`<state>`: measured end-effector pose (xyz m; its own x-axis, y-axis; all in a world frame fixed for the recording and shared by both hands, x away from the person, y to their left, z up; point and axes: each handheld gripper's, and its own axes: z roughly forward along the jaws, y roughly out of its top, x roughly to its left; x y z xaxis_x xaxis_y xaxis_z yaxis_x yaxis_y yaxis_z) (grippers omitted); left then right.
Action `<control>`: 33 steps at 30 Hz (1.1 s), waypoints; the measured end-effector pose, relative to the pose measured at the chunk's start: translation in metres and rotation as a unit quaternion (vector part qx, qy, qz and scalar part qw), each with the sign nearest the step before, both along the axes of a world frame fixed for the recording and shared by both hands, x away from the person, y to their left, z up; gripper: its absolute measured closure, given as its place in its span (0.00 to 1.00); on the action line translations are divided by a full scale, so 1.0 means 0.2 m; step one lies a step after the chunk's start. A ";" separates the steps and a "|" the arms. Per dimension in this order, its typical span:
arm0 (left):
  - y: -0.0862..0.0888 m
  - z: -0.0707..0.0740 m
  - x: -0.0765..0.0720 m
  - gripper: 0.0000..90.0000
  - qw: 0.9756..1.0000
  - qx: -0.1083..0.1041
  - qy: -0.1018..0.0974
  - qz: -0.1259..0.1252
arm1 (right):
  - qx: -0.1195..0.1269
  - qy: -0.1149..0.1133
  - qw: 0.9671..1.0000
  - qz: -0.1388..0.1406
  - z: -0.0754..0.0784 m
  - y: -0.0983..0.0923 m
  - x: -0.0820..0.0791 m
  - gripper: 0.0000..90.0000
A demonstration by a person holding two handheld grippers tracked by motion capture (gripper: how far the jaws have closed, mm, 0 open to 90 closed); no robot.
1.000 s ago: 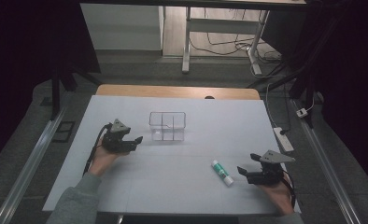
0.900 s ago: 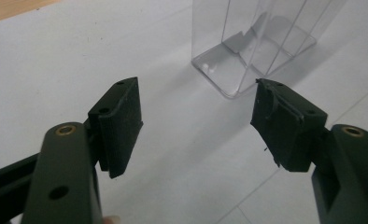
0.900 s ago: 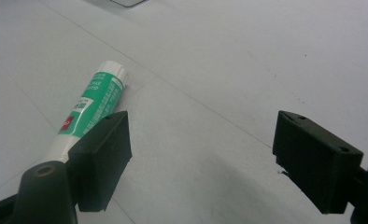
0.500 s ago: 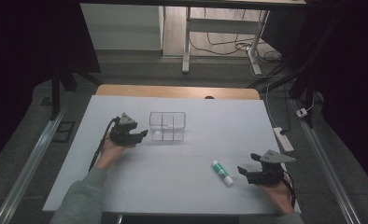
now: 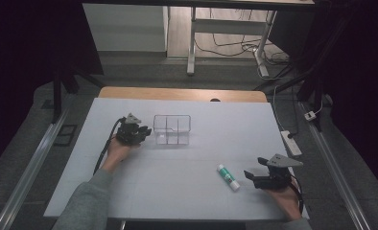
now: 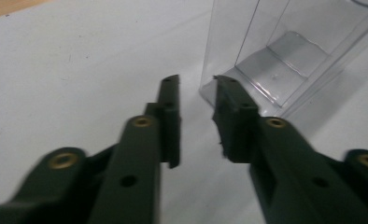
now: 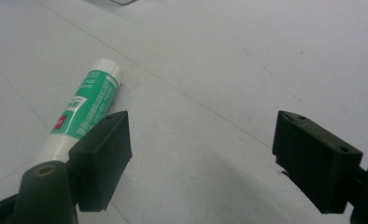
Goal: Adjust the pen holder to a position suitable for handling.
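Two claws work the white bench [image 5: 129,191]: left claw [image 6: 196,100], just narrowed yet grasping nothing, sits at the clear divided box's [image 5: 171,129] corner; right claw [image 7: 201,154], released, rests beside the glue stick [image 5: 228,177].

Right gripper's [image 7: 198,158] near jaw hides the glue stick's [image 7: 86,105] lower end; the clear organiser [image 6: 285,56] runs off the frame's top edge
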<state>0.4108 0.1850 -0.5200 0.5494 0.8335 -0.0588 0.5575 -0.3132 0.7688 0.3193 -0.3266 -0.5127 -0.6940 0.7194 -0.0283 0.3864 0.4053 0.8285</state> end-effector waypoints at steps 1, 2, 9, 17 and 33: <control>0.00 0.00 0.00 0.98 1.000 -0.002 0.001 -0.001 | -0.004 0.001 1.000 -0.001 0.00 0.00 0.00 0.21; 0.00 0.00 0.00 0.98 1.000 -0.002 0.002 -0.004 | -0.004 0.001 1.000 -0.001 0.00 0.00 0.00 0.21; -0.02 -0.01 0.01 0.99 1.000 -0.009 0.007 -0.009 | -0.005 0.001 1.000 0.000 0.00 0.00 0.00 0.21; -0.05 -0.03 0.03 0.99 1.000 -0.008 0.013 -0.015 | -0.006 0.002 1.000 0.000 0.00 0.00 0.00 0.21; -0.07 -0.04 0.05 0.99 1.000 -0.011 0.022 -0.012 | -0.013 0.003 1.000 -0.002 -0.01 0.00 0.00 0.21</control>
<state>0.4215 0.1701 -0.5280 0.5650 0.8189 -0.1006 0.5834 -0.3102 0.7506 0.3198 -0.3259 -0.5137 -0.6920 0.7206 -0.0435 0.3923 0.4260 0.8153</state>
